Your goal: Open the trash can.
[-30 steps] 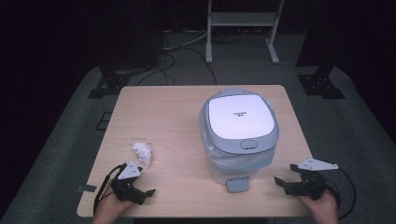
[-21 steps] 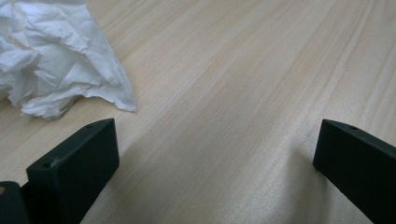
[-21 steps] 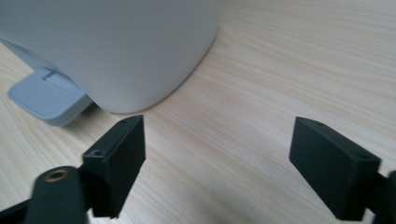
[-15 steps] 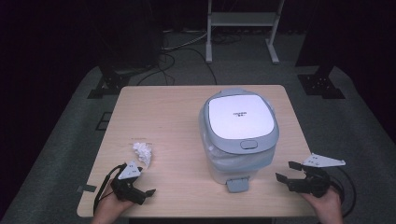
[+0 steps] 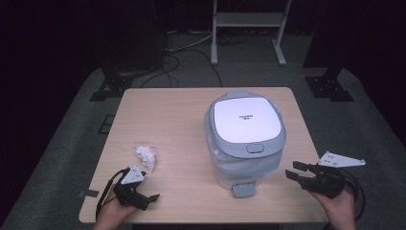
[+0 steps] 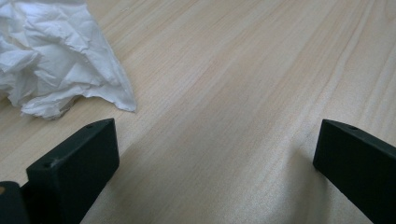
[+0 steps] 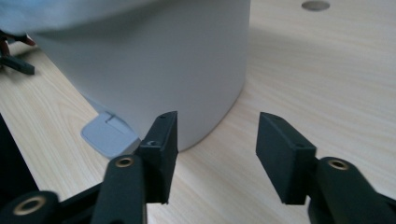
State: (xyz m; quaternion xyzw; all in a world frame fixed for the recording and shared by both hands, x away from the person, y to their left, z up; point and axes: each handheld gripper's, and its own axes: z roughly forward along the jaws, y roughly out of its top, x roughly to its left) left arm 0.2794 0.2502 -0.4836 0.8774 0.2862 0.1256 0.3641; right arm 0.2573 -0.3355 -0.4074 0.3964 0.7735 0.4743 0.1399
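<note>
White crumpled tissue [image 5: 146,156] lies on the pale wooden tabletop [image 5: 172,120] at lower left of the high view, just beyond the left tongs [image 5: 143,196], whose jaws stand wide apart and empty. Right of centre stands a grey pedal bin [image 5: 245,139], lid closed, its pedal [image 5: 243,189] facing the near edge. The right tongs [image 5: 298,173], at lower right, have just been closing, with nothing between the jaws. Judgement: press the pedal squarely, and grip the tissue's bulk, not a loose corner
</note>
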